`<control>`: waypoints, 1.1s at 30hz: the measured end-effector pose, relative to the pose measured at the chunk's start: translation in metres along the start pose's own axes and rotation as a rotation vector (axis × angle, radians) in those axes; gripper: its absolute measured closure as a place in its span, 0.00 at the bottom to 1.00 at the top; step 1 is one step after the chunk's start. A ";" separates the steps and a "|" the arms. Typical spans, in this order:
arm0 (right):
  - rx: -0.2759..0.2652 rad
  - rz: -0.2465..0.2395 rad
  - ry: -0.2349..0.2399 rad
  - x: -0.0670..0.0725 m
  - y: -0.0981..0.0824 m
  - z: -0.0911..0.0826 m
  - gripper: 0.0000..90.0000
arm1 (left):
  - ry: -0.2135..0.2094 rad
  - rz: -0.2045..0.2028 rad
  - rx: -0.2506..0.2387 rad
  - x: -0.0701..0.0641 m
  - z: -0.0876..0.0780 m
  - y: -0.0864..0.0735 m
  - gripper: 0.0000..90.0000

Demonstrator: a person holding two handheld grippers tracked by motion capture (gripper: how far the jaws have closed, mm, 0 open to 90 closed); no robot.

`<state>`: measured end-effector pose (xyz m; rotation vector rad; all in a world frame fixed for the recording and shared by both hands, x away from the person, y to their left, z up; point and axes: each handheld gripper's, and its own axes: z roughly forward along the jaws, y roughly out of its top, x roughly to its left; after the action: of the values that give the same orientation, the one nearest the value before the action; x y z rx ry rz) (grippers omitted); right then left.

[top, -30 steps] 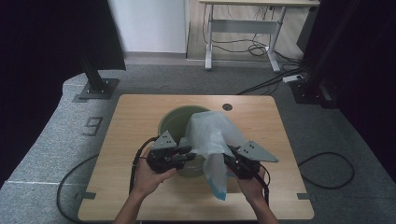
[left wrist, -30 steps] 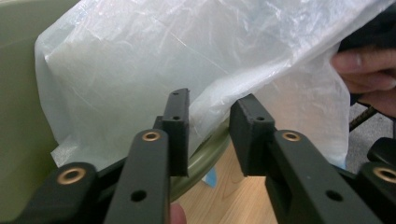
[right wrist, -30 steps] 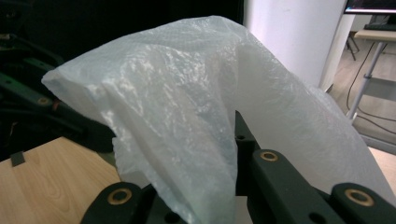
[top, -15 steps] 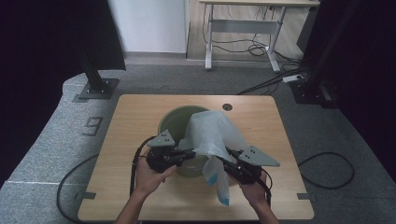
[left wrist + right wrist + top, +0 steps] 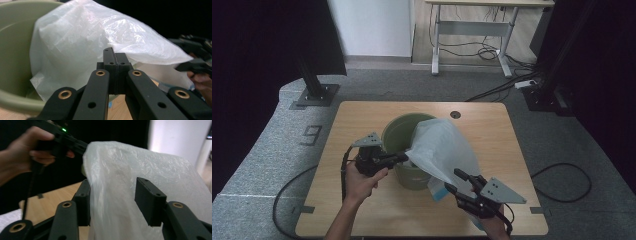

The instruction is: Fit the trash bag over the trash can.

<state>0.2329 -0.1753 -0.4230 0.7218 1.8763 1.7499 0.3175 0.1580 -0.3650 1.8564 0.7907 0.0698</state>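
On the grey floor off the desk's left edge a pale figure 9 (image 5: pixel 312 134) was marked, the one piece of writing that could be read; no brand or label showed on the things themselves. The left claw (image 5: pixel 402 158) reached in from the left side of the desk (image 5: pixel 362 115) to the near rim of the green bucket (image 5: pixel 398 131), which stood about the middle of the desk, a little toward the far edge. In the left gripper view its jaws stood pressed together, with the white plastic bag (image 5: pixel 442 147) spreading just behind their tips; it seemed clenched on the bag's edge, though the pinched film itself was hidden by the jaws. The bag rose out of the bucket's mouth and draped over its right rim, sloping down toward the desk's near right corner, with a bluish patch (image 5: pixel 439 192) at its lower end whose nature could not be told. There the right claw (image 5: pixel 452 181) stood released, its jaws apart; in the right gripper view the film hung between them, against one jaw and clear of the other. As a judgement, the bag was partly in the bucket and not yet spread around its rim, so lining it looked begun and mostly left to do
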 end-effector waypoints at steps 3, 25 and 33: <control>-0.028 0.005 0.009 -0.001 -0.003 -0.013 0.52 | 0.017 -0.019 -0.010 0.006 -0.006 0.000 1.00; 0.133 0.152 -0.214 -0.071 -0.066 -0.018 0.43 | 0.117 -0.099 -0.059 0.033 -0.030 -0.002 0.99; 0.223 0.192 -0.169 -0.079 -0.086 -0.003 0.58 | 0.112 -0.115 -0.062 0.038 -0.029 -0.004 0.99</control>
<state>0.2853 -0.2339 -0.5092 1.1315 1.9570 1.5469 0.3339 0.2034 -0.3675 1.7572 0.9609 0.1253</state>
